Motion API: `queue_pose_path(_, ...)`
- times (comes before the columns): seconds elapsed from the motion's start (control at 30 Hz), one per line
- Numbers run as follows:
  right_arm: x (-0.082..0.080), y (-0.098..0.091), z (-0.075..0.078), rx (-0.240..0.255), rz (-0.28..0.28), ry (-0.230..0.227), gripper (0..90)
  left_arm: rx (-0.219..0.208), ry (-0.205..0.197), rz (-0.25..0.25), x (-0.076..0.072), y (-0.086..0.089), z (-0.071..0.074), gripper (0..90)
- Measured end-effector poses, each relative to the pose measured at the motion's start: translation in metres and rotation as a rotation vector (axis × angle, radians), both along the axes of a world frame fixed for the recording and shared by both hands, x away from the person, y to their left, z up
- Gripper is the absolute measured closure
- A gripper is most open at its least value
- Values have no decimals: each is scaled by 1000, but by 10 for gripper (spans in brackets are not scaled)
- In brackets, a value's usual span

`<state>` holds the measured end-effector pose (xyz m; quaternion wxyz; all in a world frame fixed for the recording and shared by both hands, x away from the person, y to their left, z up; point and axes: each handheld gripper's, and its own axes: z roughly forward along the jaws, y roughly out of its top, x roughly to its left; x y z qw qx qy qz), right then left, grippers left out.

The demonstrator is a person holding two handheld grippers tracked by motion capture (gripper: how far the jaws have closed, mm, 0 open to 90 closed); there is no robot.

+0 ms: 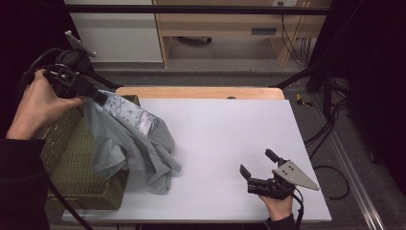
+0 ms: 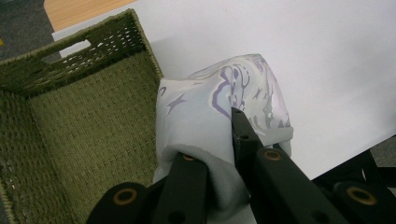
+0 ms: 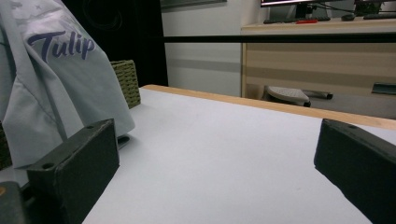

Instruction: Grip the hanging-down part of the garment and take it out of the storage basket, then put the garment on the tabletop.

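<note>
garment lifted out of the basket

the left gripper holds a light grey garment high, its fingers closed on a fold of the cloth. the garment hangs over the edge of the green woven basket, and its lower end touches the white counter. the right gripper rests low on the counter, well apart, fingers wide open and empty. i judge the cloth is being moved out to the counter; next the right gripper probably must catch a free edge. the basket rim may snag the cloth.
</note>
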<state>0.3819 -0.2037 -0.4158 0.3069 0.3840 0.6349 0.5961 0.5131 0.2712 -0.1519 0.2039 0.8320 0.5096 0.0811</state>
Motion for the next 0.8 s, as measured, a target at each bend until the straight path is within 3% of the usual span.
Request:
queue_pose_path(0.2, 1, -3, 0, 3, -3, 7, 4, 0, -8, -20, 1, -13, -1, 853)
queue_pose_path(0.5, 0, -6, -2, 5, -17, 17, 4, 8, -30, -97, -3, -48, 2, 853)
queue_pose_path(0.73, 0, -6, -2, 3, -11, 17, 4, 25, -51, -184, -12, -84, 7, 854)
queue_pose_path(0.8, -1, -6, -3, 1, -5, 23, 4, 25, -55, -218, -14, -101, 7, 854)
